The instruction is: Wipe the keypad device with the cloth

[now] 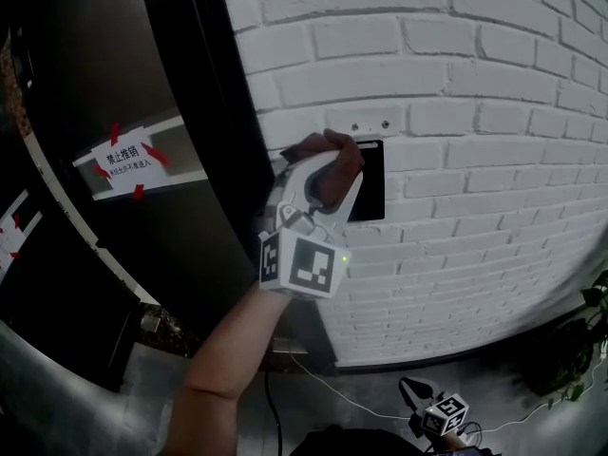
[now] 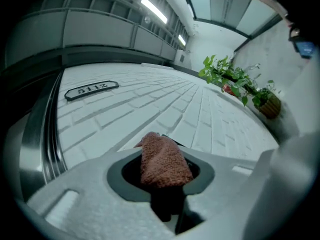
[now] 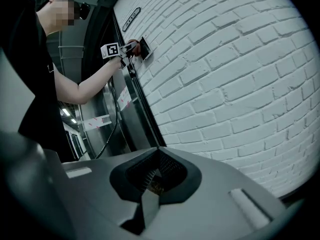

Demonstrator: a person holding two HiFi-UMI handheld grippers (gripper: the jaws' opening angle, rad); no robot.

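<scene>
The keypad device (image 1: pixel 372 190), a black panel set in the white brick wall (image 1: pixel 475 74), has the reddish-brown cloth (image 1: pixel 337 155) bunched over its upper left edge. Your left gripper (image 1: pixel 321 190) has its jaws clamped on that cloth, which bulges out past the tips toward the bricks in the left gripper view. Your right gripper (image 1: pixel 425 402) hangs low near the floor, well apart from the panel, jaws together with nothing between them. Left of the wall, a dark door (image 1: pixel 142 55) carries a paper notice (image 1: pixel 126 158) fixed with red tape. A number plate (image 2: pixel 91 89) reading 5112 sits on the bricks.
</scene>
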